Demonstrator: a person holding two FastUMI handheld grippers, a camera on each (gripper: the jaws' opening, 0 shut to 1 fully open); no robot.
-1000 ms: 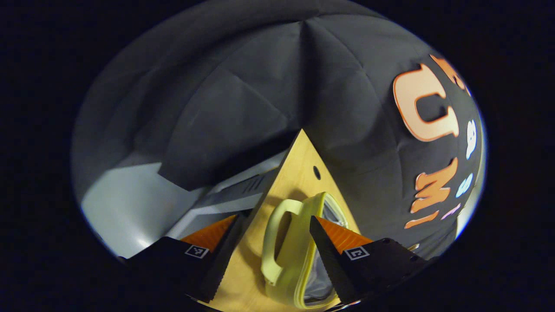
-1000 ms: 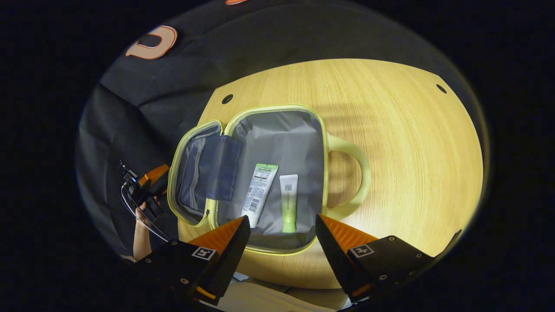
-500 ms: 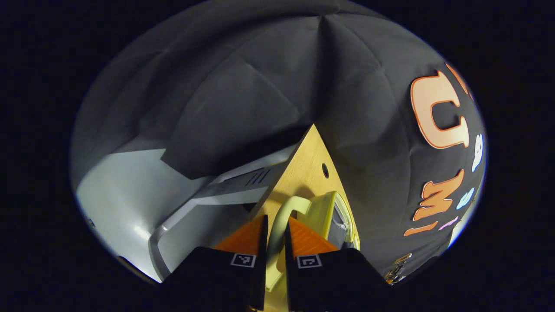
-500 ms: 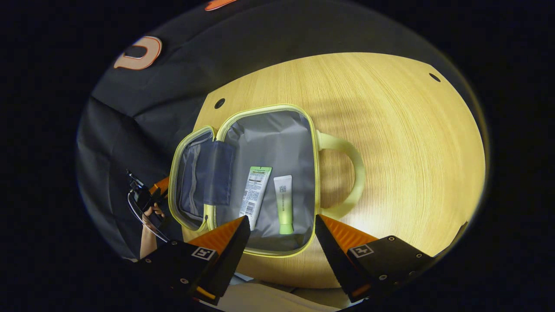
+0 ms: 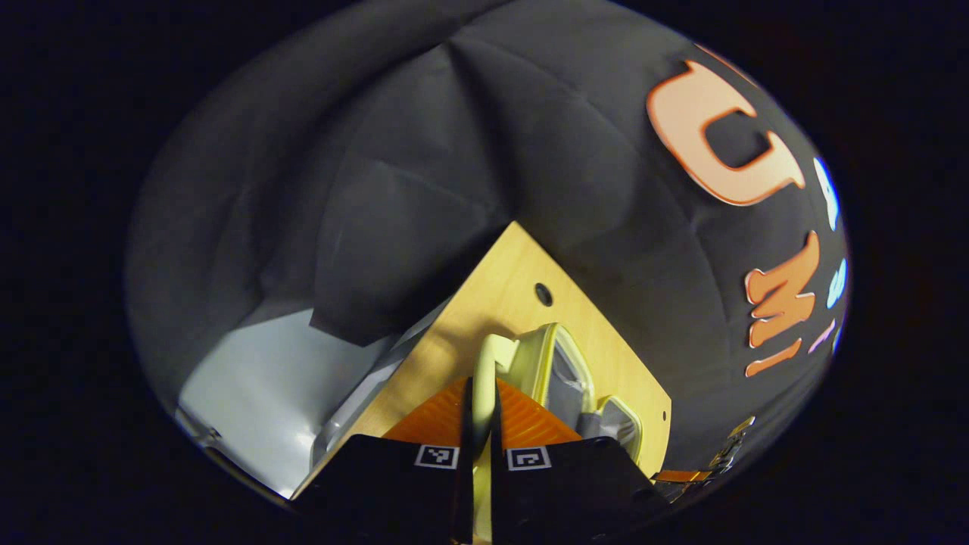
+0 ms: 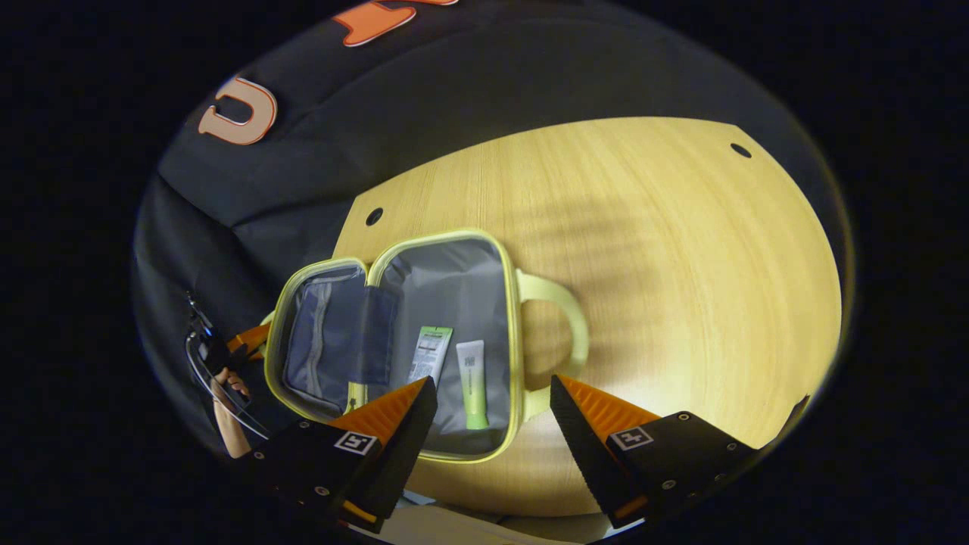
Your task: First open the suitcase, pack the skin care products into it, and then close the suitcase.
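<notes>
A pale green suitcase (image 6: 443, 303) lies open on the wooden table (image 6: 681, 265). Its grey-lined half holds a white tube (image 6: 430, 354) and a green tube (image 6: 473, 382) side by side. The lid (image 6: 333, 348), with a dark blue pocket, lies to the left. One handle (image 6: 564, 333) juts out to the right. My right gripper (image 6: 492, 393) hangs open over the suitcase's near edge, holding nothing. My left gripper (image 5: 481, 401) is shut on the lid's handle (image 5: 486, 359). It also appears at the lid's far side (image 6: 227, 352), held by a hand (image 6: 227, 409).
The table has small round holes (image 6: 374, 217) near its corners. Its left edge runs close to the suitcase. Grey floor (image 5: 250, 378) lies below the table's edge in the left gripper view. Black cloth walls surround the booth.
My left gripper went from open around the lid's handle to shut on it, and its view has swung. The right gripper has drawn back, so the suitcase looks smaller and lower.
</notes>
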